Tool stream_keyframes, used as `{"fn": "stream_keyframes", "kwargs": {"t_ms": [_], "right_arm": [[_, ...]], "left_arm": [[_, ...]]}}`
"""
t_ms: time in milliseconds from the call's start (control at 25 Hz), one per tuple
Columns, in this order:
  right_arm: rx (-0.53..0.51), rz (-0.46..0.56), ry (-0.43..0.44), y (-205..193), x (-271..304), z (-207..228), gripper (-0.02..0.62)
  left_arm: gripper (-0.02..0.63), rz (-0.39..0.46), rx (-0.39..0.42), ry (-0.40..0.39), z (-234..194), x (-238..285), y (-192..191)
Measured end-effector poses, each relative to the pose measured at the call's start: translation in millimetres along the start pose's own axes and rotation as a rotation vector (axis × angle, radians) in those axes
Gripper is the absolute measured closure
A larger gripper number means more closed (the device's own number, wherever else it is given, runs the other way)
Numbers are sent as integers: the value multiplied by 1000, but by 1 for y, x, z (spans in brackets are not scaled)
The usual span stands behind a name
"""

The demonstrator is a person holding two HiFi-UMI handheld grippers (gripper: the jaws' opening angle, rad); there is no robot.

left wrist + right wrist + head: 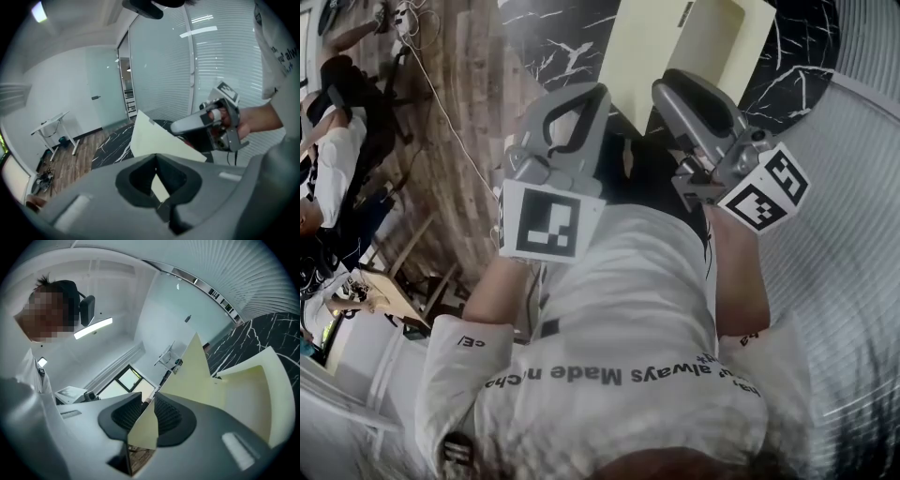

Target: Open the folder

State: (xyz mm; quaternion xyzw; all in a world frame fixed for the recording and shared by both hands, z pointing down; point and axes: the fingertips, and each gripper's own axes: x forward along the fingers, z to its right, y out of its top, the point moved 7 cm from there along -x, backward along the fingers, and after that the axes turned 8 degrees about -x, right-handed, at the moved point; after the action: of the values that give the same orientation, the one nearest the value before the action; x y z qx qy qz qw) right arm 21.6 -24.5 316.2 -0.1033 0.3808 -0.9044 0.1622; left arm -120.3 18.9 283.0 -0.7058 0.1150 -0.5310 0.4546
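A black marble-veined worktop stands on a wood-look floor, with a slatted glass wall behind it. The pale yellow folder is not lying flat on it. It hangs in the air just ahead of both sets of jaws, above the worktop.

The left gripper has its jaws pressed together on a thin sheet of the folder, which runs up and away from the tips. The right gripper does the same. In the right gripper view its jaws are pinching one cover edge-on, and the other cover curves off to the right beyond them. From the left gripper view, the right gripper sits just beyond the folder's far edge, close across from the left jaws.

The step in hand looks like spreading the two covers, and the folder seems part open already. To do it well, each pinch should stay on its own cover, close to the free edge. The two sets of jaws should draw apart evenly so the covers hinge about the spine rather than buckle. A hard or lopsided pull could crease the thin card or slip it out of a pinch. Lowering the spine onto the worktop as the covers widen would probably let the folder settle flat.
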Motion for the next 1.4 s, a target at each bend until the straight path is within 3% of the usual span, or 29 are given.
{"fn": "stream_keyframes", "kwargs": {"t_ms": [600, 720, 1160, 1400], "right_arm": [[-26, -82, 114, 1, 89, -17, 523], [6, -87, 132, -2, 102, -16, 525], [-60, -146, 136, -14, 147, -22, 505], [-74, -157, 127, -17, 161, -29, 497]], "left_arm": [[603, 40, -56, -28, -19, -47, 17], [603, 15, -42, -5, -24, -46, 12], [603, -125, 31, 95, -48, -37, -18], [603, -174, 28, 137, -71, -39, -36]]}}
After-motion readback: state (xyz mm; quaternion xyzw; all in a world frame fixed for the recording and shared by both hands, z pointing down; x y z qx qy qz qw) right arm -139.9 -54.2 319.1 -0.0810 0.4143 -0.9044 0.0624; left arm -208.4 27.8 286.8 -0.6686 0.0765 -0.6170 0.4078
